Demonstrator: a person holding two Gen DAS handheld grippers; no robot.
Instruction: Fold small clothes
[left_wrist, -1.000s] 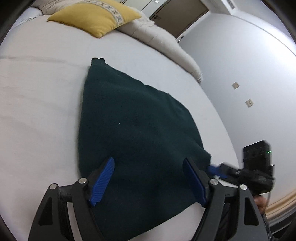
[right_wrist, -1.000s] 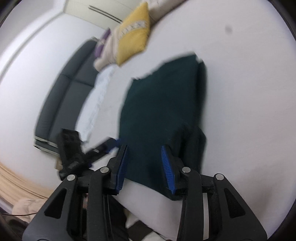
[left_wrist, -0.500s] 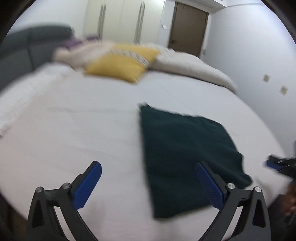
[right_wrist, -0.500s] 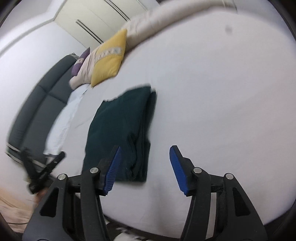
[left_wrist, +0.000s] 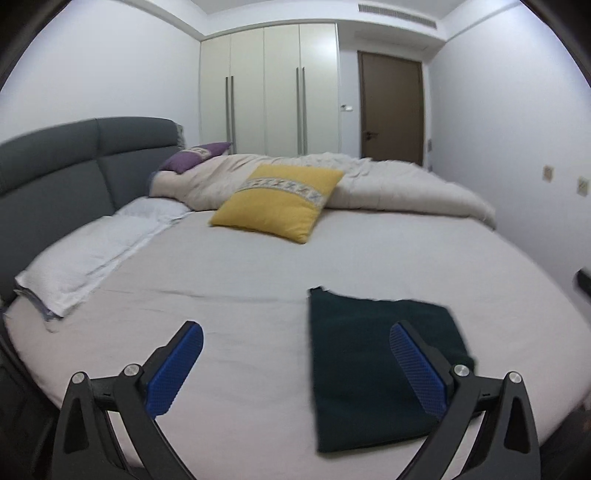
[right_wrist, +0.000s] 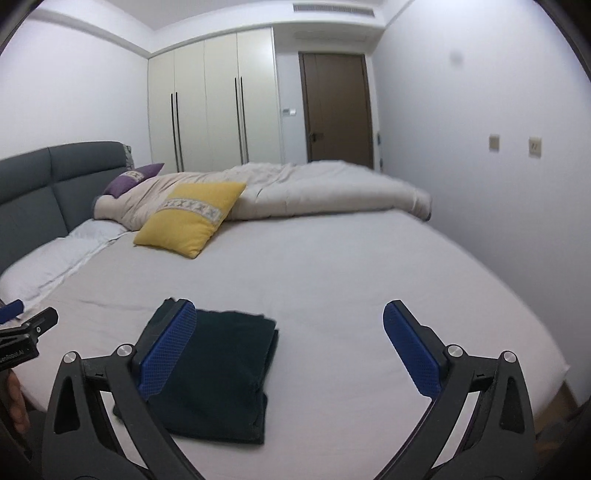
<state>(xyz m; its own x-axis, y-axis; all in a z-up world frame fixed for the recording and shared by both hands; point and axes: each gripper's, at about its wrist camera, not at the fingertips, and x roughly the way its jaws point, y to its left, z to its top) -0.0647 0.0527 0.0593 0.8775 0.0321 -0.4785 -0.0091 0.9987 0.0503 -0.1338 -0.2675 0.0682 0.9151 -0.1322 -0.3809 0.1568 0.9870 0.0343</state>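
A dark green garment (left_wrist: 369, 369) lies folded into a rectangle on the white bed sheet (left_wrist: 240, 277), near the front edge. My left gripper (left_wrist: 295, 326) hangs above the bed with its blue pads wide open and nothing between them; the garment sits below its right finger. In the right wrist view the garment (right_wrist: 221, 362) shows stacked layers along its right edge. My right gripper (right_wrist: 290, 306) hovers above it, its jaws opening, nothing between them; its left finger overlaps the garment in the picture. The garment is free of both grippers.
A yellow cushion (left_wrist: 280, 206) and a bunched beige duvet (left_wrist: 388, 184) lie at the far side of the bed. A white pillow (left_wrist: 96, 247) rests by the grey headboard (left_wrist: 55, 184). Wardrobe doors (left_wrist: 266, 88) and a brown door (left_wrist: 391, 107) stand behind.
Both grippers have lifted off the garment and tilted up toward the room. Their jaws have spread wider. The garment stays flat and folded on the sheet.
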